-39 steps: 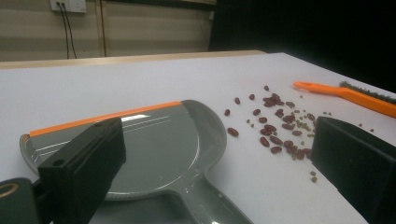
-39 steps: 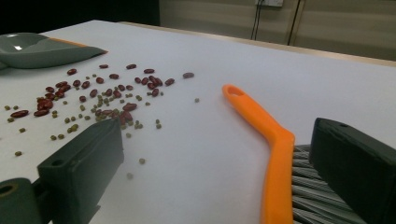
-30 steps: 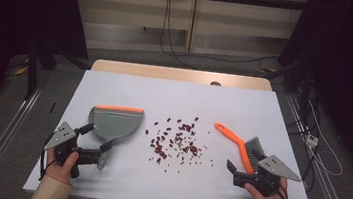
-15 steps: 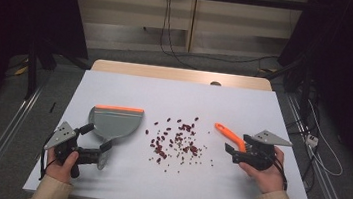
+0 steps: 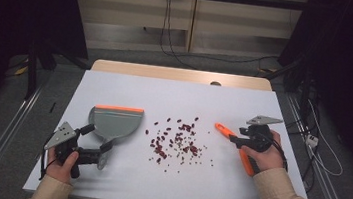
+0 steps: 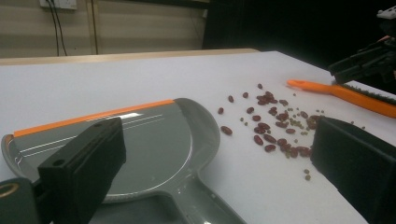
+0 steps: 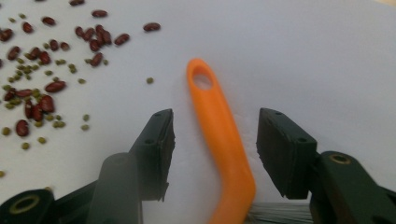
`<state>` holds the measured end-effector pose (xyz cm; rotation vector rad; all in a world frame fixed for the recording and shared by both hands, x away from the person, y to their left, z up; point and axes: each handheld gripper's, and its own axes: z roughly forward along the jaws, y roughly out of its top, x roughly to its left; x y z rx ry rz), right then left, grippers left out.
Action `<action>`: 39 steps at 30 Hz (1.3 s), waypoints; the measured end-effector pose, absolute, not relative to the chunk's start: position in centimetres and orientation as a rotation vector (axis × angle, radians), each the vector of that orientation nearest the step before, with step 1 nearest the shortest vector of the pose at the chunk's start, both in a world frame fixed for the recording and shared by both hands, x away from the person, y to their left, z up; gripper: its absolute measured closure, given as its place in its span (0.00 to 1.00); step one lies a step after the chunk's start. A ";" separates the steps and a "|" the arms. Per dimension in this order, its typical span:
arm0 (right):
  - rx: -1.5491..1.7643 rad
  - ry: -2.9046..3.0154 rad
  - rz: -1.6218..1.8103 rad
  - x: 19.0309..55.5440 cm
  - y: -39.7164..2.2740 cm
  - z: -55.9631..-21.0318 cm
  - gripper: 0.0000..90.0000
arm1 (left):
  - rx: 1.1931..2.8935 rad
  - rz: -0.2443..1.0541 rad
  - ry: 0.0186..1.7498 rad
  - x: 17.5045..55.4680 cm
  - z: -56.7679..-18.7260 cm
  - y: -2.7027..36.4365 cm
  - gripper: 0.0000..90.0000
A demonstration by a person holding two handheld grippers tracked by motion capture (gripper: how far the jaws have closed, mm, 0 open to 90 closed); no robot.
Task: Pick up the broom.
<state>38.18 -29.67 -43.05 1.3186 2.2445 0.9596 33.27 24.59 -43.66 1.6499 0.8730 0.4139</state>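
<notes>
- On the white counter (image 5: 120, 173) the right gripper (image 5: 234, 139) has slid forward from the near right edge since a second ago and now sits astride the orange plastic handle of the small brush (image 5: 224, 131). The brush itself lies where it lay, to the right of the beans.
- Its jaws have just been closing, from wide apart to roughly half open. In the right gripper view the handle (image 7: 219, 135) runs up between the two black pads (image 7: 285, 149), with a strip of bare counter showing on either side, so the pads are not yet pressing on it.
- My reading: the pickup of the brush is about to be completed, and sweeping has not begun. The scattered red and small green beans (image 5: 176, 140) lie loose in the middle of the counter, between brush and dustpan.
- At the near left, the left gripper (image 5: 93, 145) has kept its place by the handle end of the grey plastic dustpan with the orange lip (image 5: 114, 122). Its jaws stand wide, one over the pan (image 6: 140, 149), the other off to the side, grasping nothing.
- The dustpan lies flat, its orange edge on the far side.
</notes>
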 end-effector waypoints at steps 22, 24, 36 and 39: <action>1.355 2.524 0.703 41.8 -29.8 -44.6 0.73 | 1.681 0.408 0.867 33.4 -44.0 24.3 0.04; 1.365 2.531 0.713 42.0 -29.9 -44.6 0.74 | 1.686 0.409 0.861 33.5 -44.0 24.2 0.04; 1.404 2.522 0.695 42.2 -29.8 -44.3 0.78 | 1.676 0.426 0.856 33.5 -43.6 23.9 0.04; 1.404 2.491 0.712 42.0 -29.8 -44.2 0.78 | 1.667 0.426 0.859 33.5 -43.6 23.9 0.04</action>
